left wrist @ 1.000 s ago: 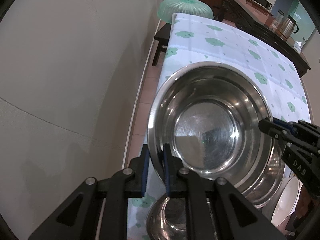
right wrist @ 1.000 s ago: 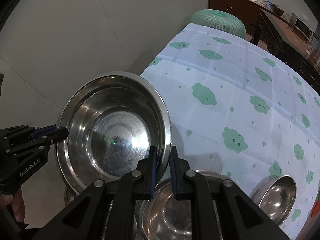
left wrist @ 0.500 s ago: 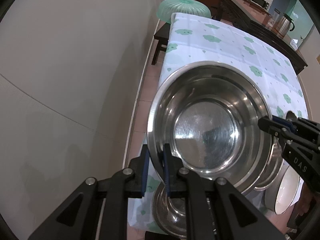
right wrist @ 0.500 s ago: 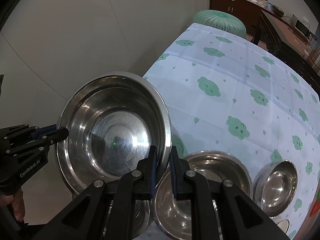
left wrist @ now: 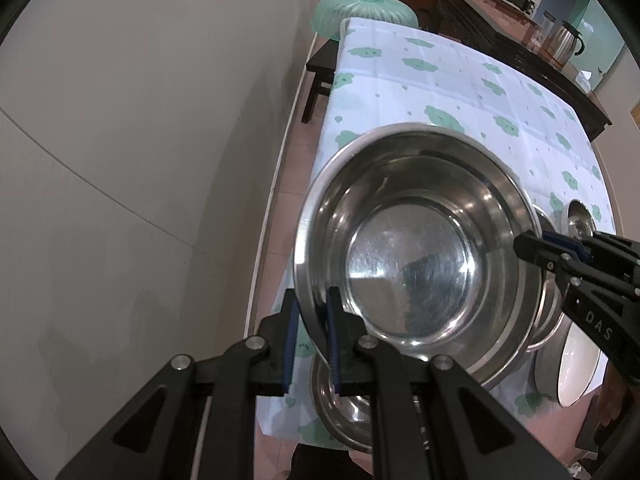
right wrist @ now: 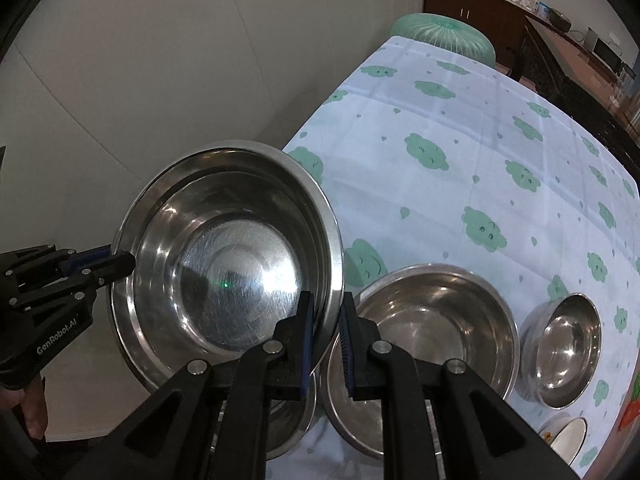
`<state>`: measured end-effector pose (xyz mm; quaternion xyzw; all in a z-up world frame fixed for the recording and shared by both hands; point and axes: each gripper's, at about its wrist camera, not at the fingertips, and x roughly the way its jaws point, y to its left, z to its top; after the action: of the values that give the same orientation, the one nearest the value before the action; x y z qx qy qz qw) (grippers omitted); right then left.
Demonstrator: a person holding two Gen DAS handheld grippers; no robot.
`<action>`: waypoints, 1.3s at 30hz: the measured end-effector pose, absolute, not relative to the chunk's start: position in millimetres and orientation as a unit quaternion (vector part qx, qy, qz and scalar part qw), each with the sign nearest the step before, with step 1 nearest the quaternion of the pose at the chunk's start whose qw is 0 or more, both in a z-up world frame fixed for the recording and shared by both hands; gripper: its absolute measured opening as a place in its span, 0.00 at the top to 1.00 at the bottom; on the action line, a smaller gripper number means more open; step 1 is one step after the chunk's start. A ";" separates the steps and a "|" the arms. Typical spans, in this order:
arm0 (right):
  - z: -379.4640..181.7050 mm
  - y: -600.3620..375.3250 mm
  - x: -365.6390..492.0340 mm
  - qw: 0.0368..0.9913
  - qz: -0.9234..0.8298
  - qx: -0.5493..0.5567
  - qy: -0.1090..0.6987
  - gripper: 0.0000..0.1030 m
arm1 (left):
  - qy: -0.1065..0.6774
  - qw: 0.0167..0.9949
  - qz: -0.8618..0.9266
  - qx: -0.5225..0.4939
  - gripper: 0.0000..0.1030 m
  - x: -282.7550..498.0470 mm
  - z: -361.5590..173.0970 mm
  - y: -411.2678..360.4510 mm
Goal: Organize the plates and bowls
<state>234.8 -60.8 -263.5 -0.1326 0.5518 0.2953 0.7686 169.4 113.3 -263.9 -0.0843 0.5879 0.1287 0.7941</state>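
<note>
Both tongs have carried the large steel bowl (left wrist: pixel 416 248) level toward the near end of the table since the earlier frames; more of the near edge and of the bowls beneath now shows, and the grip on the rim is unchanged. Left gripper (left wrist: pixel 310 336) is clamped narrow on the bowl's rim, one blue pad inside the wall and one outside. Right gripper (right wrist: pixel 325 344) is likewise closed tight on the opposite side of the same rim, so the bowl hangs between the two tongs, tilted with its mouth toward the cameras and clear of the tablecloth (right wrist: pixel 460 128). Directly under the left tongs a steel bowl (left wrist: pixel 336 400) rests at the table's near edge. Just right of the right tongs sits a medium steel bowl (right wrist: pixel 436 320), and beyond that, further right, a small steel bowl (right wrist: pixel 568 344), both upright on the cloth. A white enamel bowl (left wrist: pixel 576 368) lies below the right tongs in the left wrist view, at the near corner. Further out, the cloth with green cloud print runs bare to the far end, where a green mesh food cover (right wrist: pixel 444 34) stands. Beyond the far end of the table, dark wooden cabinets (right wrist: pixel 476 4) line the wall, and a steel kettle (left wrist: pixel 564 44) stands on the sideboard to the right.
</note>
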 end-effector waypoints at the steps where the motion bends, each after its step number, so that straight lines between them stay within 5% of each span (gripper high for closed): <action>1: -263.9 -61.1 233.4 0.768 0.295 -0.133 0.552 0.87 | 0.588 0.794 0.129 -0.084 0.90 167.8 -264.2 113.3; 39: -277.3 -74.2 174.3 0.741 0.302 -0.152 0.580 0.85 | 0.616 0.777 0.104 -0.082 0.90 114.1 -286.1 100.1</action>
<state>174.3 -74.2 -277.3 -0.1522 0.5804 0.3016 0.7409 114.1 100.1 -286.1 -0.0821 0.6156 0.1039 0.7768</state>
